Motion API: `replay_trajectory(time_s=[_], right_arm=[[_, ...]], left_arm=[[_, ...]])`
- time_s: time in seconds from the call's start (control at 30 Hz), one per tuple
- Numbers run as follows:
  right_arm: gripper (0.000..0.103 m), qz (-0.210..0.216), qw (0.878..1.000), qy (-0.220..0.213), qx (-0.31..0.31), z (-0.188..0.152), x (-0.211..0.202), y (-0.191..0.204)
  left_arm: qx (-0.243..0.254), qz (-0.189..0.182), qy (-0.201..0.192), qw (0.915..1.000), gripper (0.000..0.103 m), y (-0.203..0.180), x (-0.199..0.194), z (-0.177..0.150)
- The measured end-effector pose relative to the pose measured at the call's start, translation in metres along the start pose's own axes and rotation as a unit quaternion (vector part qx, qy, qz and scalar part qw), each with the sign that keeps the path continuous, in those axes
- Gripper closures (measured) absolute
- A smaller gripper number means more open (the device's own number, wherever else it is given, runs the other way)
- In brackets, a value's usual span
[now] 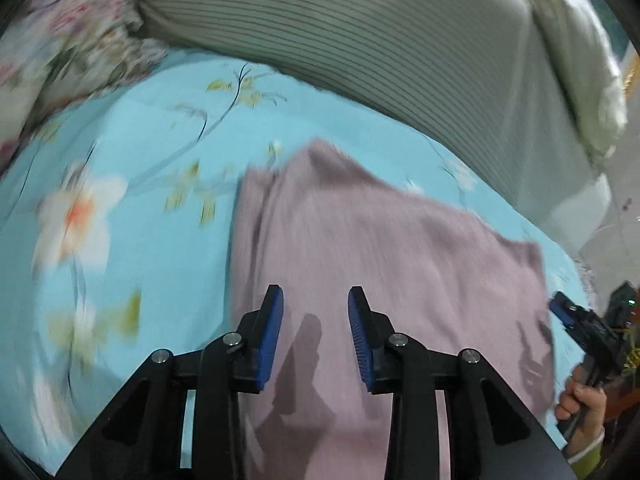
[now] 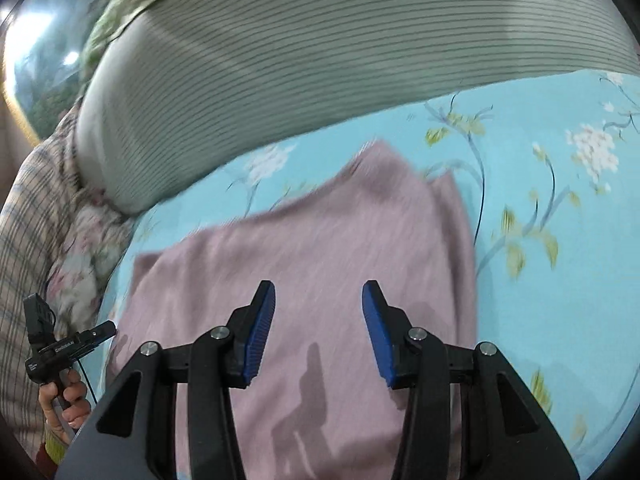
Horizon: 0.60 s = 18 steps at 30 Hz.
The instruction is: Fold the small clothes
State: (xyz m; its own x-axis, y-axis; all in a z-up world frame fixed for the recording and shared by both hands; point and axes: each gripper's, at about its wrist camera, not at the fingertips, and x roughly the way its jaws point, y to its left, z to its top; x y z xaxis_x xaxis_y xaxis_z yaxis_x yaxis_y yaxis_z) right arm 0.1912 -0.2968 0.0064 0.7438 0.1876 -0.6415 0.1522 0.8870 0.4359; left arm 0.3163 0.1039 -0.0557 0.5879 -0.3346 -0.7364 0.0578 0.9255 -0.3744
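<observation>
Both pairs of jaws stand apart with nothing pinched. Between and below the left gripper (image 1: 316, 300) fingers lies the mauve garment (image 1: 360, 240), flat on the blue sheet (image 1: 140, 140); the pads hang above the cloth, their shadow falling on it, not pressing. The right gripper (image 2: 319, 294) is likewise spread over the same garment (image 2: 320, 232), nothing in its bite. Out from the left jaws, the cloth runs ahead to a doubled edge at its far left; out from the right jaws, that doubled edge sits ahead and to the right. Beyond the garment is a striped pillow (image 1: 380, 40), with floral bedding (image 1: 72, 32) further to the left.

Judging by the layered edge, one fold looks made and the grippers sit between folds. The next move likely calls for each jaw to drop onto a near corner or hem, close on both layers without dragging the sheet up, then carry the edge across evenly
</observation>
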Motion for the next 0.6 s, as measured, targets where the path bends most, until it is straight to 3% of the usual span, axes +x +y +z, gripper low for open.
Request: replay_trajectory(time_s=[0.3, 0.5, 0.6], right_arm=[[0.056, 0.041, 0.998, 0.035, 0.013, -0.073, -0.014, 0.018], [0.056, 0.059, 0.997, 0.043, 0.025, -0.094, -0.021, 0.026], [0.056, 0.066, 0.997, 0.044, 0.023, -0.097, -0.025, 0.031]], left_arm=[[-0.050, -0.078, 0.009, 0.9957, 0.056, -0.012, -0.070, -0.115], [-0.094, -0.108, 0.041, 0.9888, 0.056, -0.018, -0.054, -0.149], [-0.115, -0.113, 0.049, 0.9858, 0.049, -0.019, -0.043, -0.155]])
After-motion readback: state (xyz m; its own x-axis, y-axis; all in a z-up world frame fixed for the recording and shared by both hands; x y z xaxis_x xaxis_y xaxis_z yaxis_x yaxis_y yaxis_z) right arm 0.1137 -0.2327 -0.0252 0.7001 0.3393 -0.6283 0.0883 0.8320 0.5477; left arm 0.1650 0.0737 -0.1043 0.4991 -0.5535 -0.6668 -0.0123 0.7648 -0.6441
